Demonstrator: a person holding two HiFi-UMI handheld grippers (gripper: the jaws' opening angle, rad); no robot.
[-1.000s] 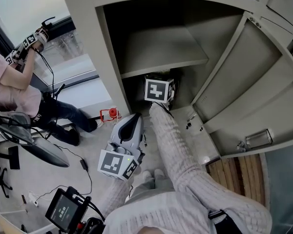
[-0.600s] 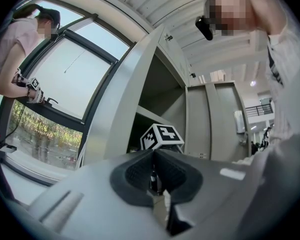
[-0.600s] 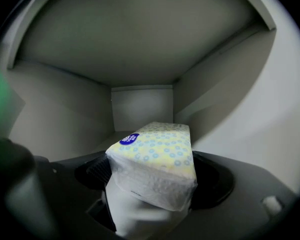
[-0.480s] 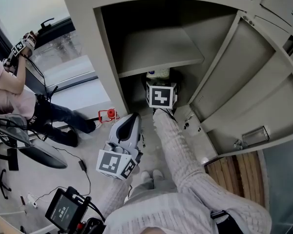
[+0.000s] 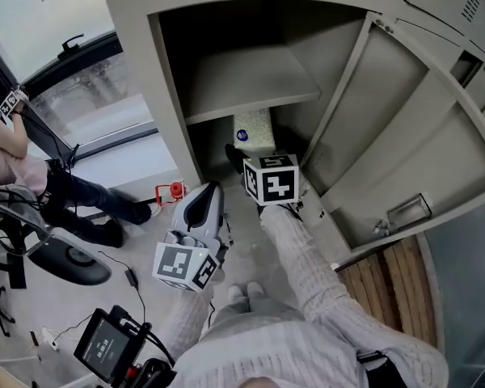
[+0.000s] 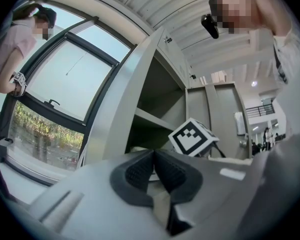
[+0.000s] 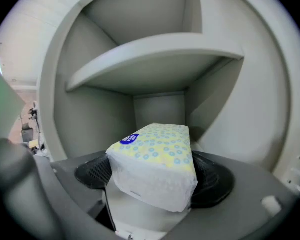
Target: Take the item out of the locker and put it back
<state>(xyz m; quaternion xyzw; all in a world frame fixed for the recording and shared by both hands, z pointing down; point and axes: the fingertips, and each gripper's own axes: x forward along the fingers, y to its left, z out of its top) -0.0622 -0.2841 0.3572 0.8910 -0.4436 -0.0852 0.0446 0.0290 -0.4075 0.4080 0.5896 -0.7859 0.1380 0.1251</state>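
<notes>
Person in a pink top beside the window, black chair, small red object, black device with a screen, wooden slats

Locker shelf over tissue pack

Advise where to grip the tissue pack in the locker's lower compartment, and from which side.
Grip the tissue pack across its two long side faces near the front end, coming in through the open front of the locker. It points lengthwise into the compartment under the shelf, so those flat sides face the pads. The right tool is shut on it that way.
</notes>
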